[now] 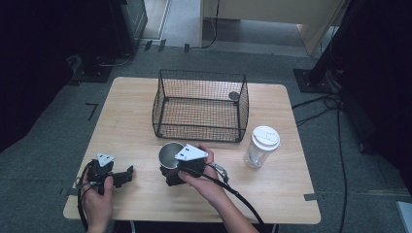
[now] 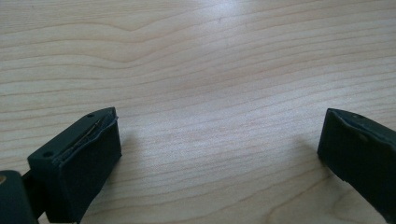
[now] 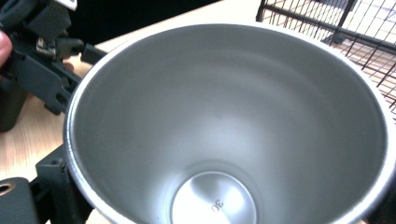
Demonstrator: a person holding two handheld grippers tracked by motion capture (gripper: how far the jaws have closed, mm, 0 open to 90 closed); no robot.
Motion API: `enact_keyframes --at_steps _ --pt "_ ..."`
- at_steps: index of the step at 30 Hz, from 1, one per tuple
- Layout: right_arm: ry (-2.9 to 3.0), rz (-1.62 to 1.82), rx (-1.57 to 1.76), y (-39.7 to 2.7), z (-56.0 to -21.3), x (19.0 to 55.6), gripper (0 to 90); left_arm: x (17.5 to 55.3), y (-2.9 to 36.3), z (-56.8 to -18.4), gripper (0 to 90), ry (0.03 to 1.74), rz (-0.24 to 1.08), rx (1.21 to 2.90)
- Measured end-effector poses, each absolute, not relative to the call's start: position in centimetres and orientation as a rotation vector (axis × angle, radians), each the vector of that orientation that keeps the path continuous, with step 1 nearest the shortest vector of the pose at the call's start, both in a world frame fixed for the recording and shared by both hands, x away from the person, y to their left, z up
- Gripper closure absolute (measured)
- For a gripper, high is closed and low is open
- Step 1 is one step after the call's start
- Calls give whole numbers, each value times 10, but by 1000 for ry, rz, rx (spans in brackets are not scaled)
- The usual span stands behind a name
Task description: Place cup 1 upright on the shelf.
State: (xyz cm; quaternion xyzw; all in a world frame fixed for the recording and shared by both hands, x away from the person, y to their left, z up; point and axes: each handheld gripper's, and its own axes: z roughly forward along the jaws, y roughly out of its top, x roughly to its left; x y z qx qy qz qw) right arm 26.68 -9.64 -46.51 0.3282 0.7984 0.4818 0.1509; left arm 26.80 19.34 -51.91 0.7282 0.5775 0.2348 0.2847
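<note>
**Cup gripped, basket not yet reached**

We had the right tongs (image 1: 171,171) clamped on the steel cup (image 1: 169,154), one black jaw pressed to its outer wall at the lower left of the right gripper view; the cup (image 3: 224,121) was empty, its mouth toward that camera. It sat near the middle of the bench (image 1: 136,102), just in front of the wire basket (image 1: 200,105), apart from it. The basket held nothing that we could make out. The left tongs (image 1: 127,175) rested near the bench's front left corner, jaws spread wide over bare wood. A lidded jar (image 1: 261,146) stood toward the right edge. We judged the grasp made; the lift and placing in the basket remained.
</note>
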Motion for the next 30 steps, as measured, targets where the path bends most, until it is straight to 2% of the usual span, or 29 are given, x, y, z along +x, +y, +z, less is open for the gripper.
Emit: enact_keyframes --at_steps 30 --pt "1982 1719 937 -95 -492 259 59 268 194 -519 0 1544 628 1950"
